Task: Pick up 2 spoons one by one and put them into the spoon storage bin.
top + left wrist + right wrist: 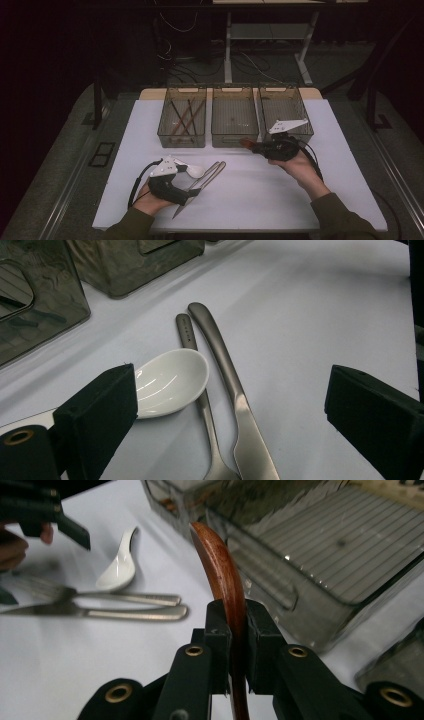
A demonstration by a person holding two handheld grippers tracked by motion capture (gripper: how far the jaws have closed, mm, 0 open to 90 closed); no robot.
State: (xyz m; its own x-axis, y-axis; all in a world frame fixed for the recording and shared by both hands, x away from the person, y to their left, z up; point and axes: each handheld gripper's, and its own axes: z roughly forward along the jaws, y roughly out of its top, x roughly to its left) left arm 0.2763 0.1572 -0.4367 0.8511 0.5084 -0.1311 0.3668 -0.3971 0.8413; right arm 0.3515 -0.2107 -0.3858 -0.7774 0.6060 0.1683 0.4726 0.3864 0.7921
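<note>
Right gripper (pixel 232 630) clamped on wooden spoon (pixel 222 565) — left gripper (pixel 230 405) wide open.

R jaws pinch the spoon's handle, bowl end poking out front, just short of the mid bin (pixel 234 117) — held above the table (pixel 280 200), not touching it, as far as the high view lets me judge. L jaws gape over the cutlery: white spoon (pixel 172 380) by the L pad, fork (pixel 202 405) & knife (pixel 235 405) side by side between them, nothing gripped. Left bin (pixel 182 120) holds brown sticks, poss. chopsticks — too dim to say.
</note>
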